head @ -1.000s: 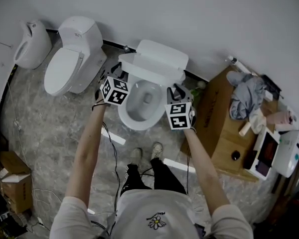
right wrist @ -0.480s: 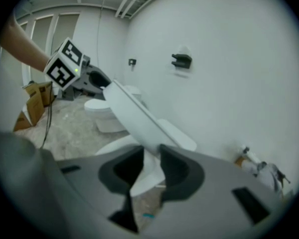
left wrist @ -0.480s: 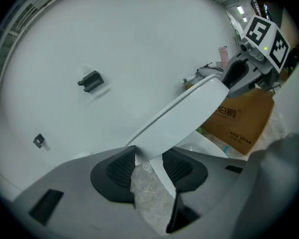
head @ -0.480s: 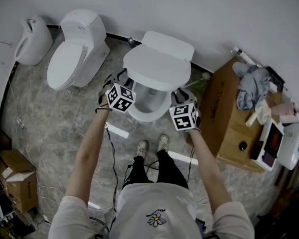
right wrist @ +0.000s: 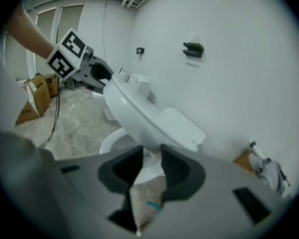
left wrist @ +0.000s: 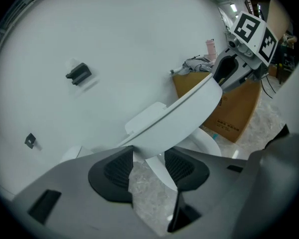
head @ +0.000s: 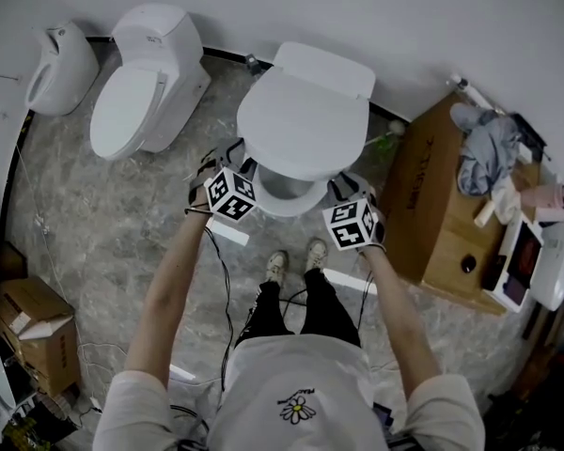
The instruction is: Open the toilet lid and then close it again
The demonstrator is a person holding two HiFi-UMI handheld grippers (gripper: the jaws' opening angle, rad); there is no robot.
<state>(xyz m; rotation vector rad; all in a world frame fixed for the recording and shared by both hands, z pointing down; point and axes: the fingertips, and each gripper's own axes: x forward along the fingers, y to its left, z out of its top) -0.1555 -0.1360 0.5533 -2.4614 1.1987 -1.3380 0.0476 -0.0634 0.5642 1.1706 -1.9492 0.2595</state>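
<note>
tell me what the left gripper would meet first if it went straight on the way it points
The lid. Its edge already lies between the left gripper's jaws, which have just been opening. Going straight on, it would likely meet the lid's underside first, though depth is unclear.

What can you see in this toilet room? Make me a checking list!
surface: grey marbled floor.
job's things: toilet lid tilted halfway down over the bowl.
clutter: cardboard box; clothes on a wooden crate.
grippers: left gripper and right gripper each have the lid's edge between their jaws, which have just been opening.
cables: black cable on the floor.
surroundings: second toilet, urinal, white wall.
</note>
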